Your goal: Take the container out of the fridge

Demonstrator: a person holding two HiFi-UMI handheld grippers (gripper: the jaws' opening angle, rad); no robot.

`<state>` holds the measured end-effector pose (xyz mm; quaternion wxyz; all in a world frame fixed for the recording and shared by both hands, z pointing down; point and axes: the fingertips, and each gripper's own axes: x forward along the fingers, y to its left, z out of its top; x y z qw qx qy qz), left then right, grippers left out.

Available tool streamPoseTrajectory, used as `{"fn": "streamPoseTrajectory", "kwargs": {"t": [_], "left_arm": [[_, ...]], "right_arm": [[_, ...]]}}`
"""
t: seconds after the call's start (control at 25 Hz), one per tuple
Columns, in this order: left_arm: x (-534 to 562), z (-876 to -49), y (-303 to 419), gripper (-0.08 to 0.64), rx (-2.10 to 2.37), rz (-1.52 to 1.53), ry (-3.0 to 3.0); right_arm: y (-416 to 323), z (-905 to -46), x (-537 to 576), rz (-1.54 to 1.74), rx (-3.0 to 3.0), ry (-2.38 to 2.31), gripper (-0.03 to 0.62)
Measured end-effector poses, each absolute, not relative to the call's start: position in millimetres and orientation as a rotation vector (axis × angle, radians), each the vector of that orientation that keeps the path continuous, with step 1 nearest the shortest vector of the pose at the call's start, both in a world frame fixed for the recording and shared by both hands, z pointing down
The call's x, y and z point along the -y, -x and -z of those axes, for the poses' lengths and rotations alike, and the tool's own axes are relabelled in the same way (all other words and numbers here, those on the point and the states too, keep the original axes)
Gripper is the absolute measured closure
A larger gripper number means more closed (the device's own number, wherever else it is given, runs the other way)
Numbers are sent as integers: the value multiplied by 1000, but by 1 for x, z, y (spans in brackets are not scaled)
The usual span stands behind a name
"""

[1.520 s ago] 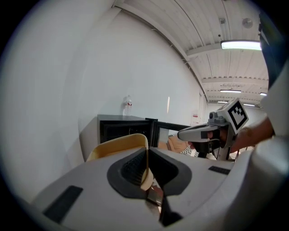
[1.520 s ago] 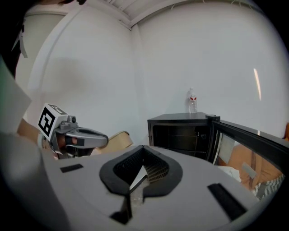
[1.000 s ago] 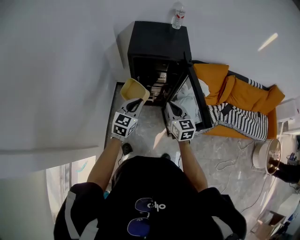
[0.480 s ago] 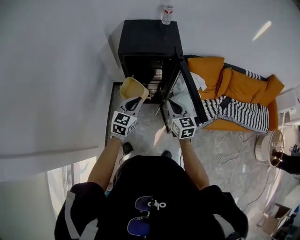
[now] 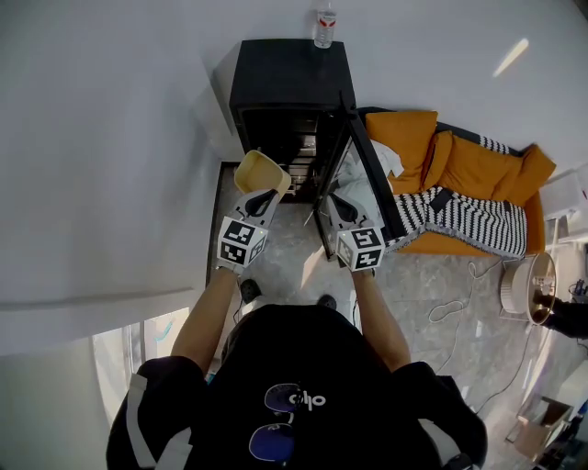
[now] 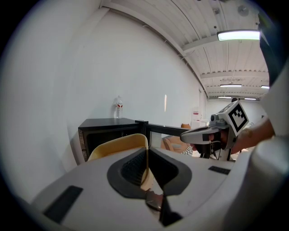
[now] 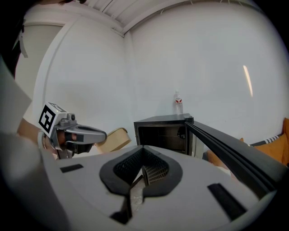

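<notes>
Nearest to me, my left gripper (image 5: 265, 195) has its fingers closed narrow on the thin wall of the yellow container (image 5: 260, 173). In the left gripper view the rim of it stands up between the two pads. The container hangs in the air, just in front of the open compartment and fully outside of it. So I judge the main step is done, and what remains is only to carry it away and put it somewhere. My right gripper (image 5: 338, 209) is beside, its fingers pressed together with nothing between them. It is close to the fridge door (image 5: 363, 174), which stands open at my right and could be in the way when I turn. Behind is the black fridge (image 5: 289, 73) with a water bottle (image 5: 323, 27) on top. Farther to the right are an orange sofa (image 5: 459, 170) and a striped blanket (image 5: 459, 225).
</notes>
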<state>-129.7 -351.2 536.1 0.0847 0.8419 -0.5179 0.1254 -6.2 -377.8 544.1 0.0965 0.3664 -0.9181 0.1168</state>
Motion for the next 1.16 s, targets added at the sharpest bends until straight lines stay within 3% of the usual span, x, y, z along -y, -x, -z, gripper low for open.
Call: {"fn": "streamPoseTrajectory", "kwargs": {"t": [1.16], "left_arm": [[327,-536,129,540,1549,-385,-2510]], "right_arm": [[1,-547,351,-352,2728,-1074,584]]}}
